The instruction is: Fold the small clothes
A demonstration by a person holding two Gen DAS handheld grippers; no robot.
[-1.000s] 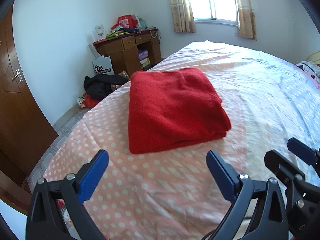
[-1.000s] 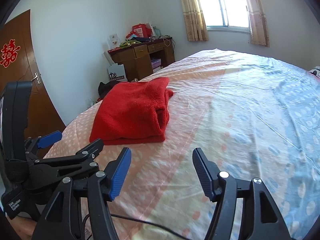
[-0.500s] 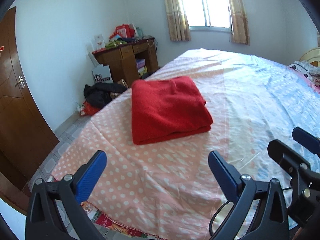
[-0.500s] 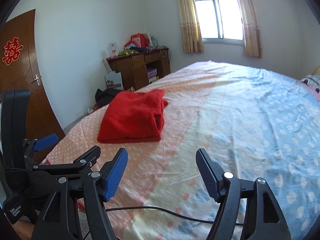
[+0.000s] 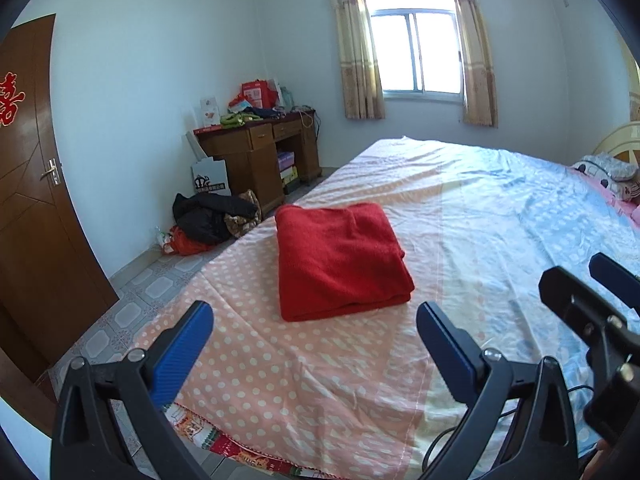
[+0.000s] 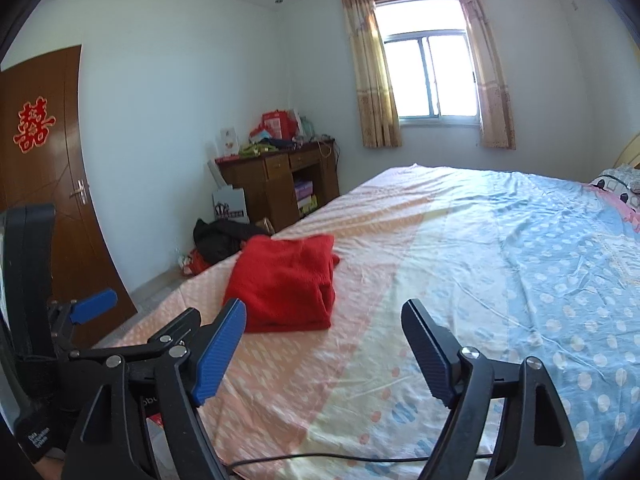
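A red garment [image 5: 340, 260] lies folded in a neat rectangle on the bed's pink dotted sheet [image 5: 304, 380], near the left edge. It also shows in the right wrist view [image 6: 286, 284]. My left gripper [image 5: 314, 350] is open and empty, held back from the garment over the bed's near corner. My right gripper [image 6: 324, 350] is open and empty, to the right of the left one and well short of the garment. The right gripper's body shows in the left wrist view [image 5: 592, 320], and the left gripper's in the right wrist view [image 6: 92, 308].
The bed runs far to the right in blue dotted sheet [image 6: 560, 260], with pillows [image 5: 612, 172] at its head. A wooden desk [image 5: 260, 152] with clutter stands by the wall. Dark clothes [image 5: 212, 216] lie on the tiled floor. A brown door [image 5: 32, 200] is at left.
Both grippers have pulled back and risen away from the folded red garment, which now looks smaller and farther off. Both stay open. The garment has not moved.
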